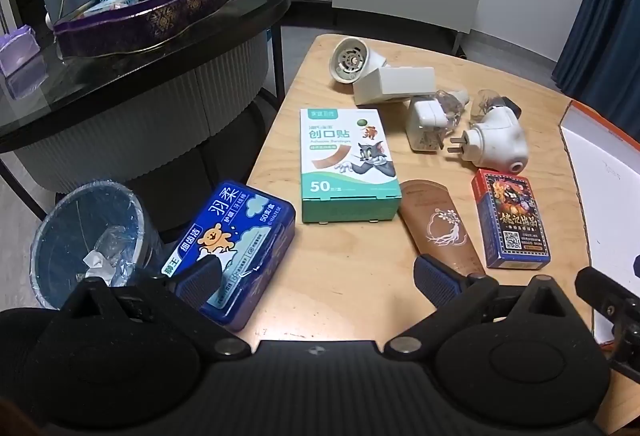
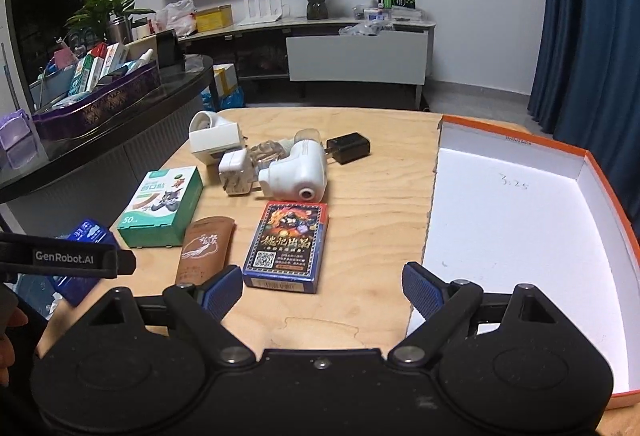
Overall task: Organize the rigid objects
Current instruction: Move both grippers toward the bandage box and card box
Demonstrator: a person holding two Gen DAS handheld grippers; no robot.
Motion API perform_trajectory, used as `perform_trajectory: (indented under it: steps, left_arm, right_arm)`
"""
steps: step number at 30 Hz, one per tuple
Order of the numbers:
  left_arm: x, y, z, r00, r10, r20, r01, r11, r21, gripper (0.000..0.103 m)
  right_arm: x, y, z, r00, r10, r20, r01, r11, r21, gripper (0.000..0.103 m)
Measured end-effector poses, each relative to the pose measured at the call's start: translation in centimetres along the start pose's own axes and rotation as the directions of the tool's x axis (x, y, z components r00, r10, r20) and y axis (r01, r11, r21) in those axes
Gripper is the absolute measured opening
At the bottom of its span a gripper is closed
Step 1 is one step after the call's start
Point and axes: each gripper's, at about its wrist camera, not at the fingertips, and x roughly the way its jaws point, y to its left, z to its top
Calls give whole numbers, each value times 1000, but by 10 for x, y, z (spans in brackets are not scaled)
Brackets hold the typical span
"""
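Left wrist view. The left gripper [image 1: 318, 278] hangs over the near edge of the wooden surface [image 1: 352, 300], jaws spread wide with nothing between them. The blue floss-pick box [image 1: 236, 250] lies at the near left corner, partly overhanging the edge, its near end under the left finger [image 1: 200, 278]. Its long axis runs from near left to far right. The green bandage box [image 1: 348, 165] sits farther in, almost straight ahead of the jaws. The brown tube [image 1: 438, 224] lies just beyond the right finger [image 1: 436, 282], its long axis slanting away to the left.

Right wrist view. The right gripper [image 2: 322, 290] is also spread and empty. The card deck box [image 2: 286, 246] lies just ahead and slightly left of the gap, long axis pointing away from the camera, roughly in line with the fingers. The open orange-rimmed box lid [image 2: 600, 171], white inside and holding nothing, stands on the right, its near left corner beside the right finger [image 2: 422, 290]. The white plug-in devices [image 2: 294, 171] and black charger [image 2: 348, 147] cluster farther off.

Judgement: the deck is nearer the right gripper, the floss-pick box nearer the left; the lid is the probable destination.
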Motion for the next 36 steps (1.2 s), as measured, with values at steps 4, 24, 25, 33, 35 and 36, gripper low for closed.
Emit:
perform_trajectory:
  steps: [4,24,25,33,35,36]
  left_arm:
    - [3,0,4,1000,-2,-1,2,1000,-3,103]
    - [4,-17,16,998,26,56,-30,997,72,103]
    - [3,-17,16,997,12,73,-17,998,61,103]
    - [3,-13,24,996,-6,87,2,999,47,103]
    - [3,-12,26,996,-4,85,0,999,45,103]
    - [3,-11,27,996,-3,84,-1,999,45,103]
  right_arm:
    - [1,1,0,1000,15,-9,-15,1000,-3,102]
    - [25,14,20,997,20,-77,-18,1000,16,102]
    - [27,15,23,997,19,-81,-17,1000,22,102]
    - [37,23,41,996,10,-92,-6,999,34,102]
    - [38,25,43,995,9,-99,-5,999,37,102]
    - [38,25,43,995,12,-101,-8,999,40,102]
